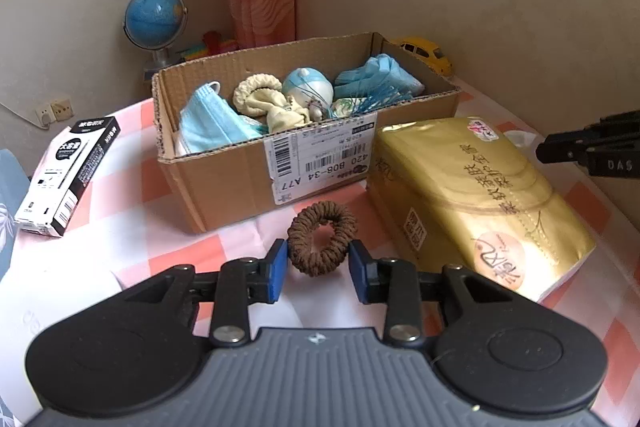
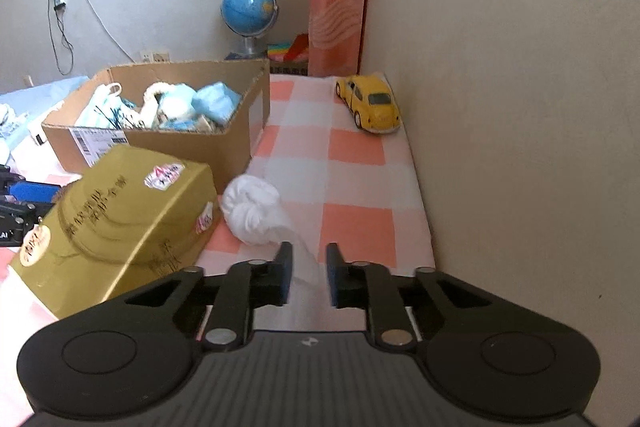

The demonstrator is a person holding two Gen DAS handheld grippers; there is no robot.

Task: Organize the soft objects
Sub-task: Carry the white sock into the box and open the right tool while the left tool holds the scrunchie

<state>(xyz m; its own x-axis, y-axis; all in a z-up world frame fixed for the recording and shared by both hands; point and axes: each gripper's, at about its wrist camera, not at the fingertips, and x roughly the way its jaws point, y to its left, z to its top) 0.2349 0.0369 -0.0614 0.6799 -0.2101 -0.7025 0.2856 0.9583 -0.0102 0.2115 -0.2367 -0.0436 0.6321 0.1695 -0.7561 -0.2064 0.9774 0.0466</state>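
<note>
Blue-padded fingers of the left gripper stand apart around a brown ribbed hair tie.
Right gripper fingers, also apart, straddle a white twisted cloth; beyond sit a glossy gold tissue pack and a cardboard box of soft items on the checkered table.

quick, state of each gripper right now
left gripper: open, straddling the brown hair tie, not clamped.
right gripper: open around the white cloth.
</note>
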